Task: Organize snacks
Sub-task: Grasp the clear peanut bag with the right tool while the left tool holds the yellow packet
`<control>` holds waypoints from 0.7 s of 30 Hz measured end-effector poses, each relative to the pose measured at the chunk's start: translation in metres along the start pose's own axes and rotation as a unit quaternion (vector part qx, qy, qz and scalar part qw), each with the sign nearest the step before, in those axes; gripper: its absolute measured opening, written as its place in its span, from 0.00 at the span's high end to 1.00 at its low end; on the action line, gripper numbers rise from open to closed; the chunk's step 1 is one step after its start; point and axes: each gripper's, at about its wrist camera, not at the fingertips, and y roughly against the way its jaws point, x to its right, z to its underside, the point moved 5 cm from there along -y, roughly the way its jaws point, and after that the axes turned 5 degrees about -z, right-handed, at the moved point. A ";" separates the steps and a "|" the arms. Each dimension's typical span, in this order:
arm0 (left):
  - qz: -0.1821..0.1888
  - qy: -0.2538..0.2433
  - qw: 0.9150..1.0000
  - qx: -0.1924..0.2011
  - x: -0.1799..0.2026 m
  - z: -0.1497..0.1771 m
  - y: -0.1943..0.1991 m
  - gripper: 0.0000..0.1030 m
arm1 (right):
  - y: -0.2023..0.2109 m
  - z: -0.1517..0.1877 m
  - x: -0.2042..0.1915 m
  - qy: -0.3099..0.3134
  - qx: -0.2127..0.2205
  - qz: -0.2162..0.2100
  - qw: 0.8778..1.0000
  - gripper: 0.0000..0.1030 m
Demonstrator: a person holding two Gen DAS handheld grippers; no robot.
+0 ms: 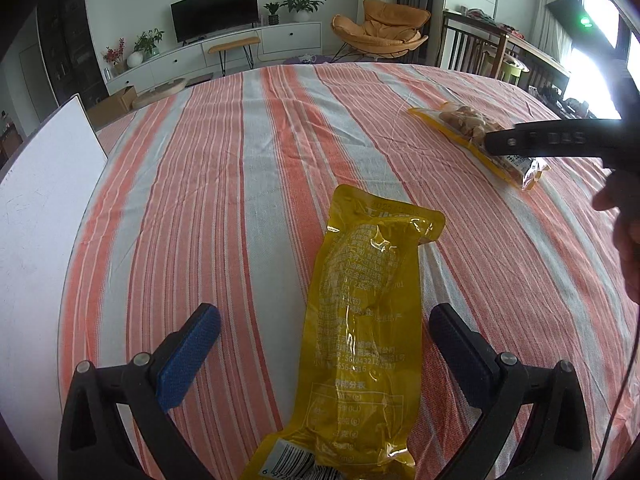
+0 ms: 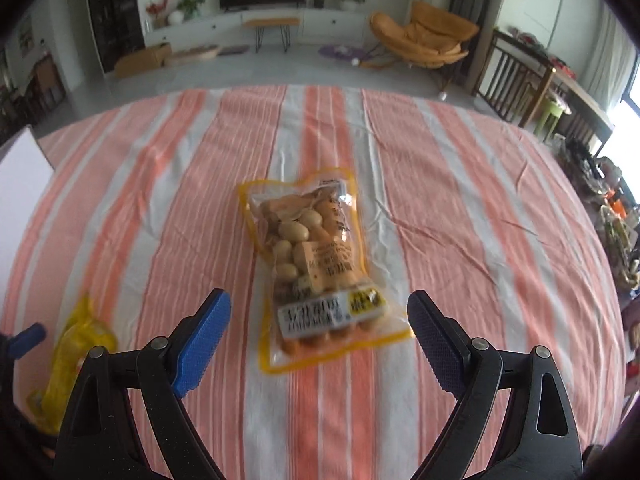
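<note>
A long yellow snack pack (image 1: pixel 356 332) lies flat on the striped tablecloth, between the open fingers of my left gripper (image 1: pixel 324 316), which hovers over its near half. It also shows in the right wrist view (image 2: pixel 76 348) at the far left. A clear, yellow-edged pack of round brown snacks (image 2: pixel 316 264) lies between and just ahead of the open fingers of my right gripper (image 2: pixel 320 312). In the left wrist view that pack (image 1: pixel 468 124) lies at the right, with one right gripper finger (image 1: pixel 552 142) over it.
An orange and white striped cloth (image 1: pixel 224 200) covers the table. A white board (image 1: pixel 36 240) stands at the table's left edge; it also shows in the right wrist view (image 2: pixel 20 184). Beyond the far edge are a TV cabinet, an orange chair and wooden chairs.
</note>
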 end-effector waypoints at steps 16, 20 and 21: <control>0.001 0.001 1.000 0.000 0.000 0.000 0.000 0.00 | -0.028 0.002 0.021 -0.054 -0.018 -0.017 0.998 0.13; 0.001 0.001 1.000 -0.001 0.000 0.000 0.000 0.00 | -0.020 0.004 0.019 -0.045 -0.028 -0.020 0.998 0.34; 0.001 0.001 1.000 -0.001 0.000 0.000 0.000 0.00 | -0.016 0.007 0.019 -0.043 -0.032 -0.019 0.998 0.35</control>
